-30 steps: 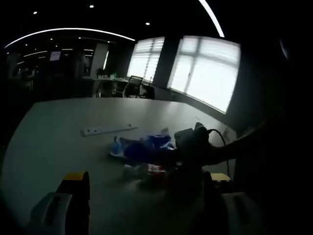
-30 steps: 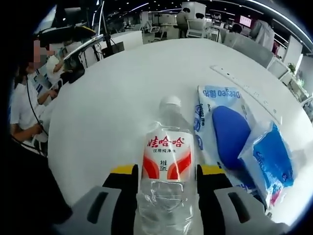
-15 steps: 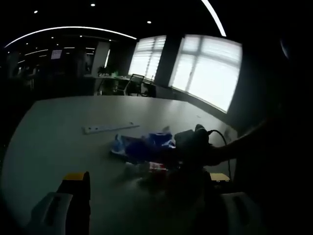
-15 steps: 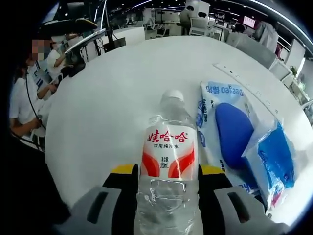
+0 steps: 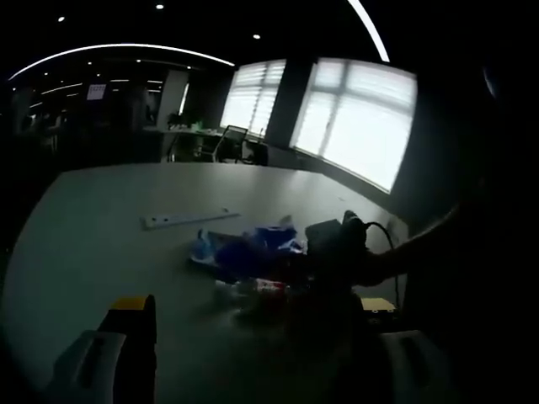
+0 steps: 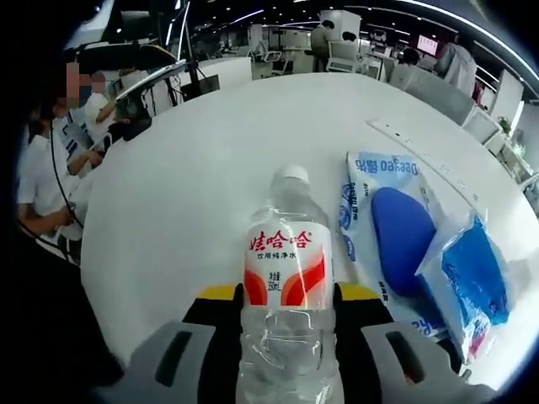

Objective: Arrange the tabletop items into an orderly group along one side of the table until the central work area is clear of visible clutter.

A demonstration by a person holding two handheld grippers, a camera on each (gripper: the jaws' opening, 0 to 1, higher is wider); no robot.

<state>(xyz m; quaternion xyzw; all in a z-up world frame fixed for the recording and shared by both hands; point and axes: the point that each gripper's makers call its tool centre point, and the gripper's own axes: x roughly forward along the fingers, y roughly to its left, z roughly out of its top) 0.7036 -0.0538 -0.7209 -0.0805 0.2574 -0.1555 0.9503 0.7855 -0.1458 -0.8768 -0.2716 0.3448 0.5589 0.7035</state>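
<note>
Right gripper (image 6: 286, 316): jaws pinch a water bottle (image 6: 287, 278) at the label, cap pointing forward over the table (image 6: 194, 168), probably for carrying to one side. Just right of the bottle: a white-and-blue pack (image 6: 392, 231), then a blue bag (image 6: 472, 278) overlapping its edge. Beyond the pack: a white strip (image 6: 421, 156). Left gripper (image 5: 253, 337): jaws spread, empty, held back from the bottle.

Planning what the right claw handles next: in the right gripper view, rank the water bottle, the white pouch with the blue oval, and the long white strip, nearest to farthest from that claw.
1. Clear plastic water bottle with red-and-white label: between the right claw jaws.
2. White flat pouch with a dark blue oval: lying just right of the bottle.
3. Long white strip: farther back, right, near the table edge.
</note>
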